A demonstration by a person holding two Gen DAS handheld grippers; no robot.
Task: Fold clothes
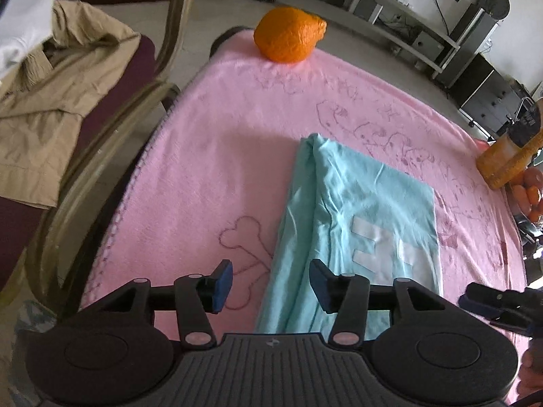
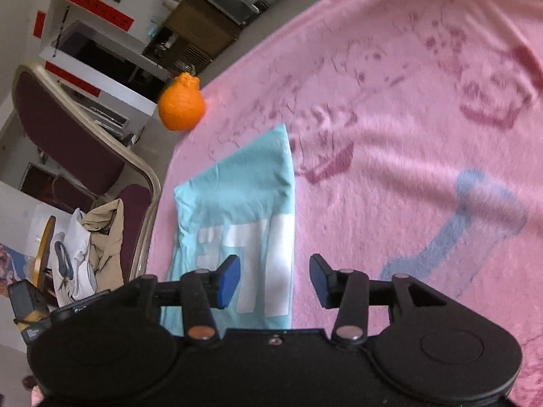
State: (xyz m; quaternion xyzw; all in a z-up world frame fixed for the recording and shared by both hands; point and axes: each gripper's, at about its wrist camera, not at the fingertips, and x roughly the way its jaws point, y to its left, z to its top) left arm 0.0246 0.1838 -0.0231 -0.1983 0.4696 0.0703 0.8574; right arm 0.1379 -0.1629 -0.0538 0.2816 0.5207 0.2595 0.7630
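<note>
A light blue T-shirt (image 1: 353,224) with white print lies folded into a long strip on the pink blanket (image 1: 210,156). My left gripper (image 1: 271,285) is open and empty, hovering over the shirt's near left edge. The shirt also shows in the right wrist view (image 2: 244,196). My right gripper (image 2: 275,281) is open and empty above the shirt's near right edge. The right gripper's tip (image 1: 488,300) shows at the lower right of the left wrist view.
An orange fruit (image 1: 288,34) sits at the blanket's far edge, also in the right wrist view (image 2: 181,103). An orange bottle (image 1: 509,156) and small oranges stand at right. A chair (image 1: 101,142) with a beige garment (image 1: 44,108) stands left.
</note>
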